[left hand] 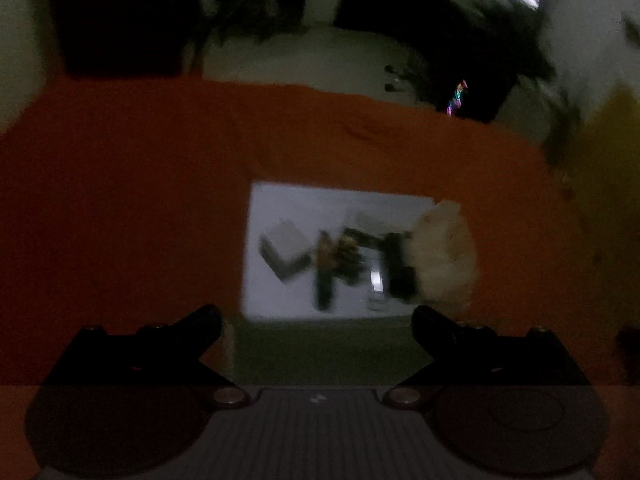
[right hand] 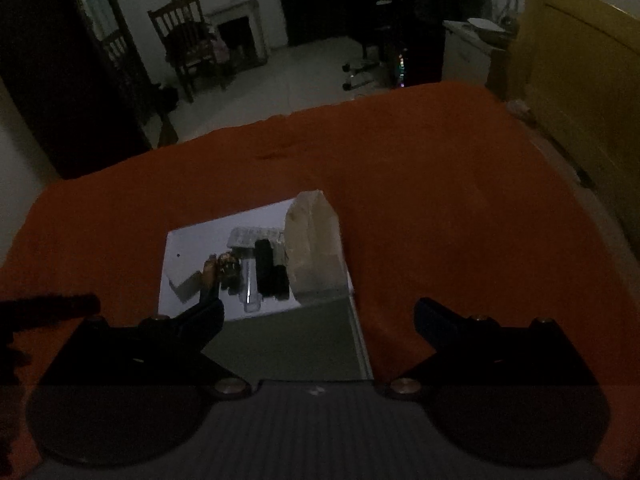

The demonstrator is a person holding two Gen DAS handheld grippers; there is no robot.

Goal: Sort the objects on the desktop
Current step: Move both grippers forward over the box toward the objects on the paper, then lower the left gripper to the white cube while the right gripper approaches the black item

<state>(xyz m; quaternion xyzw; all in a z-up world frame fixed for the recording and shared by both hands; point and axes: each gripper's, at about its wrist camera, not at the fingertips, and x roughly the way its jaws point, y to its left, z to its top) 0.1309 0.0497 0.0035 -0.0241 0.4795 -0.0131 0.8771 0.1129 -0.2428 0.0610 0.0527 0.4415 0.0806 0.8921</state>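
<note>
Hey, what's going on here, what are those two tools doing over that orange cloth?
Nothing is being handled yet. Both tools, left and right, hang open and empty above an orange cloth. Ahead of them lies a white sheet with a small heap of desk items: a clear tube, a black block, a pale packet and a tan bag at the sheet's right edge. The sorting looks not yet begun. The left view is blurred and the room is dim.

Sheet (right hand: pixel 192 248) flat on cloth-covered worktop (right hand: pixel 440 200). On sheet: paper bag (right hand: pixel 316 244) at right edge, clear tube (right hand: pixel 250 284) left of it, box (right hand: pixel 182 286) leftmost.
</note>
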